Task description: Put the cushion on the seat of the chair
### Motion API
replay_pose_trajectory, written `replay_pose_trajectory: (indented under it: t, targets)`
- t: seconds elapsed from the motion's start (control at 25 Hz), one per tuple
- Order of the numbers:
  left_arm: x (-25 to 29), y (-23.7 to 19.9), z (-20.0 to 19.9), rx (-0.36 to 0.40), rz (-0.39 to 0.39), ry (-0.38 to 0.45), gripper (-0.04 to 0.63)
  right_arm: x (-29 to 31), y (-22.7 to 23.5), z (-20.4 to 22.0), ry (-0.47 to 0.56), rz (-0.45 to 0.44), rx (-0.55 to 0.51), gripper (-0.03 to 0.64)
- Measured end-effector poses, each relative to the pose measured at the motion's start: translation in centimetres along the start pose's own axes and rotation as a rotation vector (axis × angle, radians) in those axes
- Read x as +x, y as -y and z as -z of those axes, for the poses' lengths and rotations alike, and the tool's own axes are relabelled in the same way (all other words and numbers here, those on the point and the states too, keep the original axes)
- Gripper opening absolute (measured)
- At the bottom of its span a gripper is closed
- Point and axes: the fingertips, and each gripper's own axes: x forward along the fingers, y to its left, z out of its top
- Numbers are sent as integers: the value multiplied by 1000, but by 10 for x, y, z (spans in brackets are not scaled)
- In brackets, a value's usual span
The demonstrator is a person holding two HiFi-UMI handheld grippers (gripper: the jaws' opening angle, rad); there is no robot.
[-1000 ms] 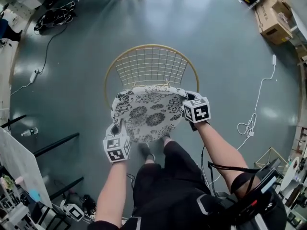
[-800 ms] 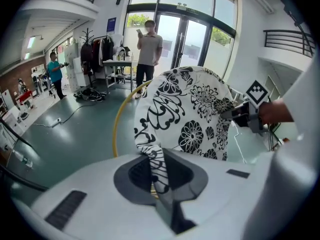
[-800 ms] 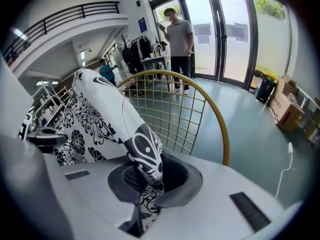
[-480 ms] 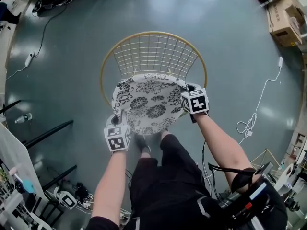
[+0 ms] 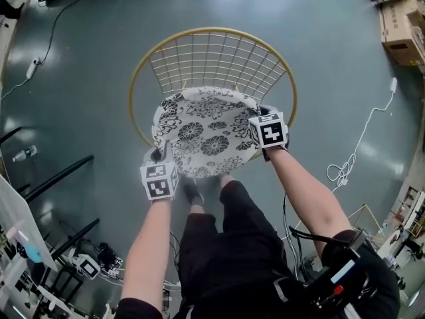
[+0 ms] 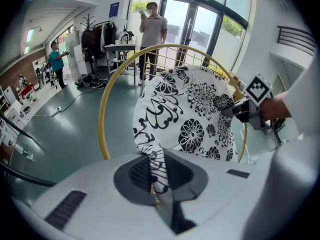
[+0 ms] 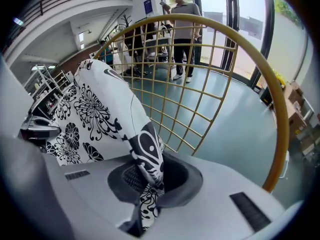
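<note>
A round white cushion [image 5: 206, 131] with black flowers hangs flat over the seat of a gold wire chair [image 5: 212, 30], in front of its grid back. My left gripper [image 5: 159, 157] is shut on the cushion's near left edge; in the left gripper view a fold of the cushion [image 6: 195, 109] is pinched between the left gripper's [image 6: 157, 176] pads. My right gripper [image 5: 259, 115] is shut on the right edge; in the right gripper view the right gripper [image 7: 147, 179] pinches the cushion's [image 7: 95, 109] fabric beside the chair's grid back [image 7: 200, 94]. The seat under the cushion is hidden.
The person's shoes [image 5: 192, 191] stand just before the chair. Cardboard boxes [image 5: 402, 32] lie at the far right, a white cable [image 5: 358, 145] runs across the floor on the right, and black rails [image 5: 60, 178] on the left. People [image 6: 152, 29] stand by the glass doors.
Both grippers have sunk with the cushion, which now lies lower inside the chair's gold ring. Both grips on its edges are unchanged.
</note>
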Motion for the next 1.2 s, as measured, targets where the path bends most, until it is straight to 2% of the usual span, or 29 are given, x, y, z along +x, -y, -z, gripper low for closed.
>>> replay_pose_trajectory:
  t: [0.36,0.6,0.88,1.2]
  targets:
    - [43,-5,8,43,-13,-46,21,44,11,9,-43,35,-5,29]
    - [63,-9,23,42,-31,-96,21,68,9,18,-64,46,-19,29]
    - [79,-11,27,50,-36,-116,21,86,12,24,-87,72,-12,29]
    - [94,-14,28,75,-77,-146,21,104,14,26,-66,98,-12,31]
